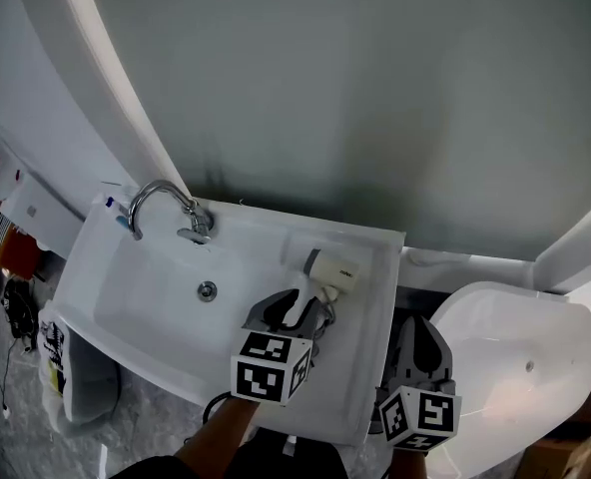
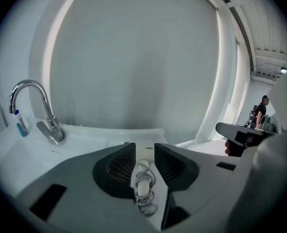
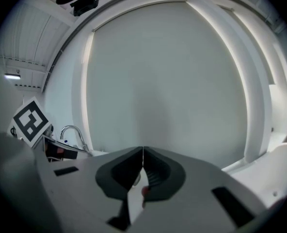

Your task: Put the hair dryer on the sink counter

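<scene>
A white hair dryer (image 1: pixel 333 270) lies on the flat right side of the white sink counter (image 1: pixel 367 367), its coiled cord trailing toward me. My left gripper (image 1: pixel 297 305) hovers just above and short of it, jaws part open. In the left gripper view the hair dryer (image 2: pixel 142 182) and its cord show through the gap of the left gripper (image 2: pixel 144 147), below the jaws, with neither pad pressing on them. My right gripper (image 1: pixel 427 342) hangs off the counter's right edge. In its own view the right gripper (image 3: pixel 143 150) has its jaw tips touching, with nothing held.
A chrome faucet (image 1: pixel 168 203) (image 2: pixel 33 101) stands at the basin's back left, with a blue-tipped item (image 1: pixel 116 213) beside it. A white toilet lid (image 1: pixel 520 367) sits right of the sink. Bags and clutter (image 1: pixel 16 307) lie left on the floor. A person (image 2: pixel 260 111) stands far off.
</scene>
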Demonstrator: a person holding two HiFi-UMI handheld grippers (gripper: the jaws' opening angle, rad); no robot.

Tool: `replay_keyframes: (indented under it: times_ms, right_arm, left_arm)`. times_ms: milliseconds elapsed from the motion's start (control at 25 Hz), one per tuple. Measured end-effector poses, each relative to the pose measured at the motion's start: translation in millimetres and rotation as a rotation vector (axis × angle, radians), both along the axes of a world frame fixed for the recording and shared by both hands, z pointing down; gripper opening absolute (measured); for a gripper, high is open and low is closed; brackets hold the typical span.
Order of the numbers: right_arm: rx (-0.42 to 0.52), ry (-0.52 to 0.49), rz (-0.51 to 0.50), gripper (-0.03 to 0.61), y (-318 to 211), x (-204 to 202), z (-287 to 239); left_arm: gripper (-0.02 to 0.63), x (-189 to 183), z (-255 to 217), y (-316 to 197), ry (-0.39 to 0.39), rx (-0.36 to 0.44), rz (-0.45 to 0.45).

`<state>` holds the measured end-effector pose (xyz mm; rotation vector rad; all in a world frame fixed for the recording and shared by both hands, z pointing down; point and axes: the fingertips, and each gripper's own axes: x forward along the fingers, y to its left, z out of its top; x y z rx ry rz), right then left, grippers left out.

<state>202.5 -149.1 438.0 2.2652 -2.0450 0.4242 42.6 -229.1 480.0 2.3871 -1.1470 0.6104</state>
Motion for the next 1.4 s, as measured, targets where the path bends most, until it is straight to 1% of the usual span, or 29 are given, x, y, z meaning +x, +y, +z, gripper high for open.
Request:
replay_keyframes:
  times_ms: [160, 320, 400, 840, 1000, 1120, 1280, 1400]
  right_arm:
    - [0.037, 0.036, -0.003, 0.021, 9, -11, -28]
    - [0.082, 0.075, -0.009, 0.021, 16, -25, -60]
    - [0.109, 0.09, -0.013, 0.021, 18, -31, -74]
    - [0.221, 0.165, -0.02, 0.021, 23, -50, -133]
    - [0.26, 0.201, -0.03, 0.021, 24, -59, -151]
    - [0.294, 0.208, -0.038, 0.021, 23, -66, -165]
    - [0.317, 0.217, -0.042, 0.021, 21, -71, -176]
    - [0.326, 0.223, -0.044, 0.021, 21, -75, -181]
  left_arm:
    - [0.037, -10, -31, 9, 0.046, 0.063, -0.02]
    - [0.013, -15, -64, 15, 0.104, 0.127, -0.016]
    - [0.009, -17, -78, 18, 0.131, 0.146, -0.01]
    - [0.009, -27, -138, 24, 0.181, 0.286, 0.027]
    - [0.009, -32, -155, 26, 0.183, 0.336, 0.02]
    - [0.009, -38, -172, 27, 0.204, 0.38, 0.016]
    - [0.009, -44, -195, 27, 0.24, 0.442, 0.014]
    - [0.009, -50, -206, 25, 0.254, 0.469, 0.011]
